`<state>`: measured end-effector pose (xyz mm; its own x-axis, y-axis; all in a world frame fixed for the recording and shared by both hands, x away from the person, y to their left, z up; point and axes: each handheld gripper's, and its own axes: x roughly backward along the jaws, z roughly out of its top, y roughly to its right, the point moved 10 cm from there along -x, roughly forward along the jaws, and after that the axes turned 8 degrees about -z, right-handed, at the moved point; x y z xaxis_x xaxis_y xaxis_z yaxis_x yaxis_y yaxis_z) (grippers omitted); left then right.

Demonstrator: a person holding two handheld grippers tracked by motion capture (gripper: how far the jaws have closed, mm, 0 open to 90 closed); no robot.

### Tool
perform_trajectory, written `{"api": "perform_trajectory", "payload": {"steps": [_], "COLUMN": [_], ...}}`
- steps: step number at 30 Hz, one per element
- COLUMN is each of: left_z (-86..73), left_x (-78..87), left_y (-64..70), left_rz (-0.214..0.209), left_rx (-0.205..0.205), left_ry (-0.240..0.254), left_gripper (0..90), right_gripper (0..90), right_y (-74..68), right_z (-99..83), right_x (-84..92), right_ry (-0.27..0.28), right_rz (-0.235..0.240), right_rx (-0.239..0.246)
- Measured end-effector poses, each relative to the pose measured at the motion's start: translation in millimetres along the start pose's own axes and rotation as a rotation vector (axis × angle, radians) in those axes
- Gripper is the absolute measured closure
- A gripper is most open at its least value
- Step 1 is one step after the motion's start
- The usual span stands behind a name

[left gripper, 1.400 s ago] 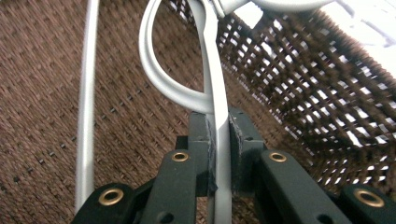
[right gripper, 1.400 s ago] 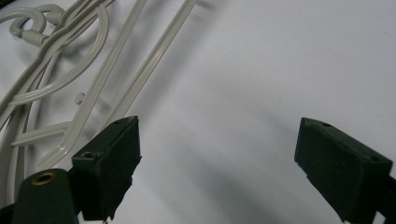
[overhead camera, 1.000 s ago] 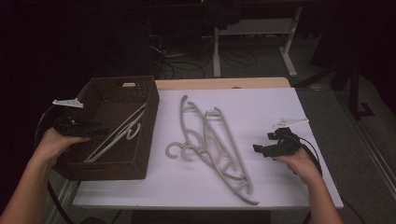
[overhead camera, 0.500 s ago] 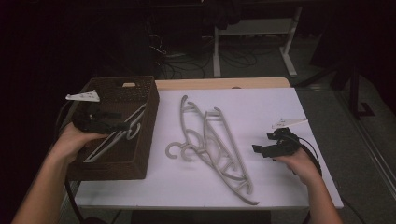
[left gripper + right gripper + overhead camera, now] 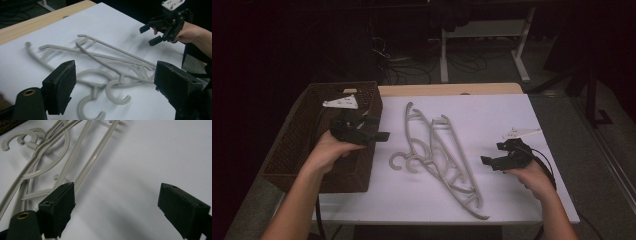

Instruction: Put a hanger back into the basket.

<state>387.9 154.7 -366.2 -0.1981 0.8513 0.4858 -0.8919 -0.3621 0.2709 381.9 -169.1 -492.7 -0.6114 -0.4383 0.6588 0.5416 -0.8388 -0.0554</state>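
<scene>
The left gripper [image 5: 381,128] has its fingers [image 5: 60,90] spread wide with nothing between them, held over the right edge of a dark brown woven basket [image 5: 302,135]. The right gripper [image 5: 488,161] is likewise wide open and empty, low over the white-covered desk [image 5: 492,115]. Between them, a loose pile of pale grey plastic coat hangers [image 5: 437,155] lies flat on the desk, hooks toward the basket.
</scene>
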Motion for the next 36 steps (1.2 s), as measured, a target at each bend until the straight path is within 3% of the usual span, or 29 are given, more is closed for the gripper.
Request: {"api": "perform_trajectory", "payload": {"steps": [8,16,23,24,36], "left_z": [-3.1,-19.1,-35.1,-37.2,-45.1], "left_x": [-44.6,-74.4,-87.7,-89.2,-93.8], "left_y": [21.2,33.3,32.1,31.8,28.7], "left_rz": [-0.044,-0.061,-0.063,-0.066,-0.069], "left_rx": [-0.024,-0.022,-0.011,-0.004,0.009], "left_ry": [-0.007,-0.024,-0.051,-0.054,-0.074], "left_gripper": [17.4,16.1,16.0,16.0,16.0], "right_gripper": [13.4,14.8,31.9,38.8,61.0], "right_y": [-15.9,-39.4,-46.9,-49.7,-59.4], "right_z": [-1.5,-0.1,-2.9,-4.0,-10.1], "right_x": [1.3,-9.6,-24.0,-28.7,-45.5], "right_ry": [-0.017,-0.073,-0.133,-0.154,-0.239], "right_rz": [0.013,0.017,-0.001,-0.001,-0.038], "right_rx": [-0.002,0.012,0.006,-0.003,-0.014]}}
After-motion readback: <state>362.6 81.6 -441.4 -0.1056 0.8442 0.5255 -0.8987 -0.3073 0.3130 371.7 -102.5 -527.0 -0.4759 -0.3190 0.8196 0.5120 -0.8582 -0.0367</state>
